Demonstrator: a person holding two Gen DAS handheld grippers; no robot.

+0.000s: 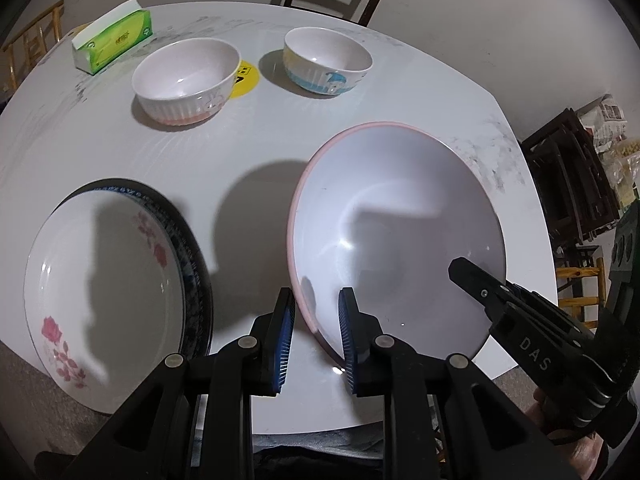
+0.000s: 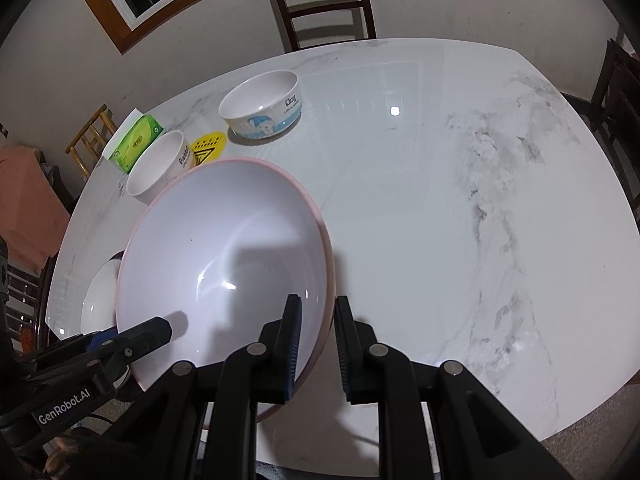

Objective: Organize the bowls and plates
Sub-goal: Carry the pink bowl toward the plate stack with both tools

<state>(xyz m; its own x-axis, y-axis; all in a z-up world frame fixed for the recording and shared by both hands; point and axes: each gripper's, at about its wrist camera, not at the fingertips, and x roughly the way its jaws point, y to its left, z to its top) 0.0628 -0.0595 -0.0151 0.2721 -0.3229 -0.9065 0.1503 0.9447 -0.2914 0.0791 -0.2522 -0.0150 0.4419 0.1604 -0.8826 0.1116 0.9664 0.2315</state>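
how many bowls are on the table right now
3: a big pink-rimmed bowl near the front edge, a pink-based bowl at the far left beside a tissue pack, and a blue cartoon bowl far centre.
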